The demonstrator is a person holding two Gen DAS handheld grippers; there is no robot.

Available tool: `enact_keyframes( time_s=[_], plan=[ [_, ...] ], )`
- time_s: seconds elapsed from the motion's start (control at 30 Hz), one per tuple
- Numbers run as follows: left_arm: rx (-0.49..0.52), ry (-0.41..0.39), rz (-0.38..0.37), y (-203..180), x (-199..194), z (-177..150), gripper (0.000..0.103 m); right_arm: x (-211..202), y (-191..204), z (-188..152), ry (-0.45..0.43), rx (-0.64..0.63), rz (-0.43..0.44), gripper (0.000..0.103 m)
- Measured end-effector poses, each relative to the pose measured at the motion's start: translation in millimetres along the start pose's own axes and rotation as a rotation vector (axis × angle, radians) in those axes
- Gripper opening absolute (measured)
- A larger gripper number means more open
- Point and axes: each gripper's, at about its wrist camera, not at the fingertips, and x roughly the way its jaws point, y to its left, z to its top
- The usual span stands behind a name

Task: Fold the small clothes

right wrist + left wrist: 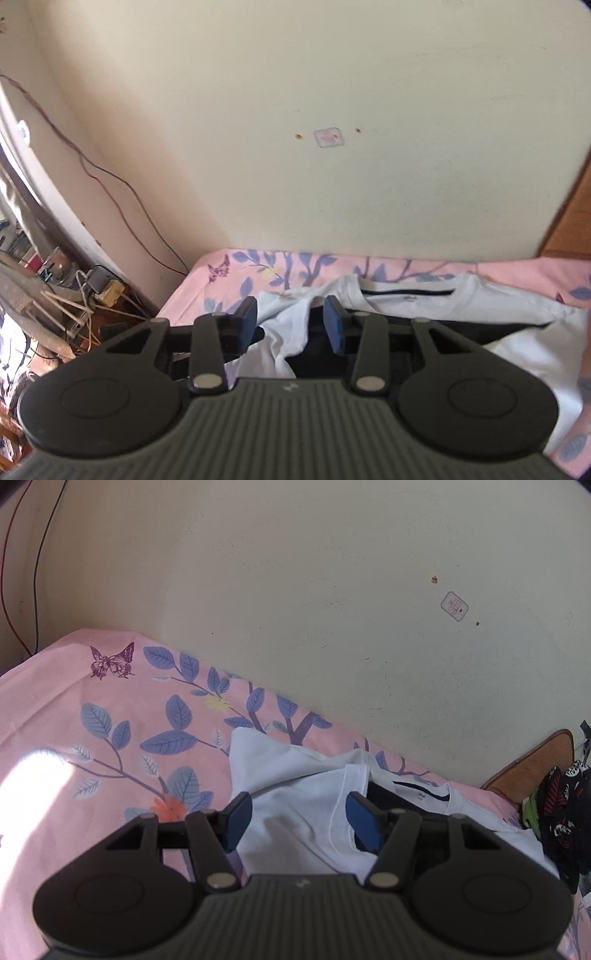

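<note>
A small white t-shirt [295,801] with dark navy trim lies rumpled on the pink floral bedsheet [92,738]. In the left wrist view my left gripper [297,821] is open just above the shirt's folded-over part, blue pads either side of it, holding nothing. In the right wrist view the shirt [406,299] lies spread towards the right, its dark-trimmed neckline at the far side. My right gripper [290,319] is open over the shirt's left part, empty.
The bed [517,269] sits against a cream wall [332,110]. A pile of dark patterned clothes [565,812] and a brown cushion [535,768] lie at the right. Off the bed's left edge are cables and clutter [74,295] on the floor.
</note>
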Motion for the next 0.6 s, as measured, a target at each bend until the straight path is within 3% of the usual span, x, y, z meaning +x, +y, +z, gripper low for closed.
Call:
enact_keyframes(
  time_s=[0.07, 0.17, 0.33, 0.47, 0.57, 0.6],
  plan=[
    [0.007, -0.002, -0.022, -3.8, -1.2, -0.1, 0.058, -19.7, -11.5, -2.9, -0.096, -0.037, -0.034, 0.045],
    [0.045, 0.021, -0.081, -18.4, 0.7, -5.6, 0.058, -42.1, -59.2, -10.9, -0.176, -0.021, -0.22, 0.05],
    [0.221, 0.035, -0.131, -62.0, 3.6, -26.1, 0.06, -52.9, -153.5, -57.0, -0.129, 0.132, -0.445, 0.05],
    [0.402, 0.018, -0.1, -106.1, 14.1, -41.9, 0.074, -46.8, -194.1, -84.9, -0.11, 0.258, -0.431, 0.05],
    [0.551, 0.035, -0.089, -141.0, 27.7, -57.6, 0.075, -34.3, -206.8, -90.3, -0.111, 0.285, -0.394, 0.05],
    [0.6, 0.034, -0.066, -152.9, 33.1, -63.4, 0.074, -29.0, -207.4, -91.3, -0.103, 0.286, -0.379, 0.042]
  ],
)
